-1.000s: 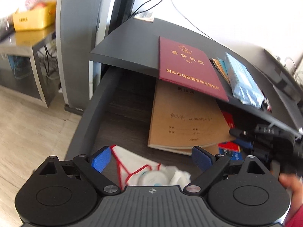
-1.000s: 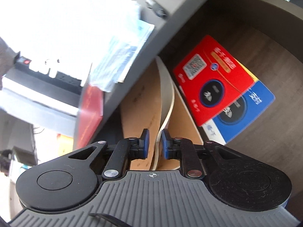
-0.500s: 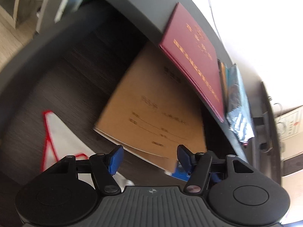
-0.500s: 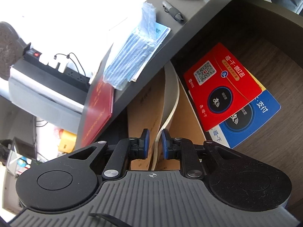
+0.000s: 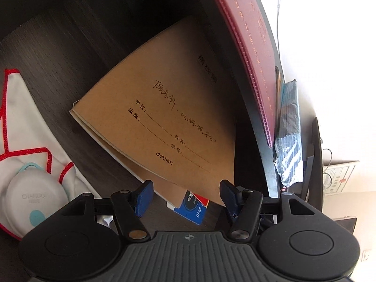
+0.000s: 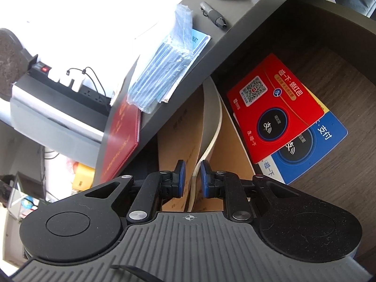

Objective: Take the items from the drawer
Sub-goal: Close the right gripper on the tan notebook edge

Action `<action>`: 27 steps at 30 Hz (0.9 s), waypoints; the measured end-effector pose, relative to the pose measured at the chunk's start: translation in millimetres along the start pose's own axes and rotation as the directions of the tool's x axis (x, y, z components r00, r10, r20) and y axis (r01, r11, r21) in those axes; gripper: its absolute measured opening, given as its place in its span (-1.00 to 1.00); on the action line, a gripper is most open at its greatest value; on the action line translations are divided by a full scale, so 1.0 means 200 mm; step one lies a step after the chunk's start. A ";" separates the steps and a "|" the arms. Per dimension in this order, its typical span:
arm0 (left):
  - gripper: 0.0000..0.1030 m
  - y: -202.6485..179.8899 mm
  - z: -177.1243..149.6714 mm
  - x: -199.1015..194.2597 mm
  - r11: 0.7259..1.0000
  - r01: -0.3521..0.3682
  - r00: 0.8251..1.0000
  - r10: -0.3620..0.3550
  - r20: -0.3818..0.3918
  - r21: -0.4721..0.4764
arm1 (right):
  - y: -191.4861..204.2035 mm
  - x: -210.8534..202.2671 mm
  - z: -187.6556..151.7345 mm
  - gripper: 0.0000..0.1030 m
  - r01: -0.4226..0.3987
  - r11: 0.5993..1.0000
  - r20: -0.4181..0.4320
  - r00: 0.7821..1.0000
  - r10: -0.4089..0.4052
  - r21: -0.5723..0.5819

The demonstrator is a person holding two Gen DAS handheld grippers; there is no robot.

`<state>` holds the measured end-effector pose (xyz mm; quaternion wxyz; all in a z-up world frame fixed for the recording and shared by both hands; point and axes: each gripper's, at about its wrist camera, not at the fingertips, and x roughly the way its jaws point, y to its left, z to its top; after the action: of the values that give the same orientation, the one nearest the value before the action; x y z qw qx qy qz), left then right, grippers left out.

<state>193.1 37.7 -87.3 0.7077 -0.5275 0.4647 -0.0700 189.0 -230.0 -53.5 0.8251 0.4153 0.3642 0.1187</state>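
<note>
The right tool (image 6: pixel 190 178) pinches the near edge of the brown paper notebook (image 5: pixel 162 122) in the dark wooden drawer (image 5: pixel 70 47) — the left tool (image 5: pixel 185 195), spread wide, hovers just before the same edge.
</note>
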 end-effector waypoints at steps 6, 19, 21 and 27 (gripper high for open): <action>0.17 -0.01 0.01 0.05 0.998 -0.001 1.000 0.002 0.019 -0.069 | -0.01 0.00 0.00 -0.61 0.000 1.000 0.002 1.000 0.000 0.011; 0.08 -0.21 -0.05 -0.04 0.992 0.021 0.996 -0.032 0.085 0.127 | 0.00 0.04 0.00 -0.02 -0.001 0.999 -0.066 0.998 0.003 0.033; 0.08 -0.23 -0.06 -0.04 0.990 0.032 0.995 -0.044 0.086 0.137 | -0.01 0.07 0.00 0.08 -0.006 0.998 -0.087 0.996 0.012 0.070; 0.08 -0.25 -0.06 0.00 0.989 0.058 0.994 -0.070 0.086 0.135 | 0.00 0.15 0.01 -0.01 0.036 0.988 -0.062 0.998 -0.027 0.153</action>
<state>204.4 7.8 -46.9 0.7590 -0.4964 0.4095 -0.0994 211.7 -217.1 -67.3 0.7810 0.4682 0.4035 0.0894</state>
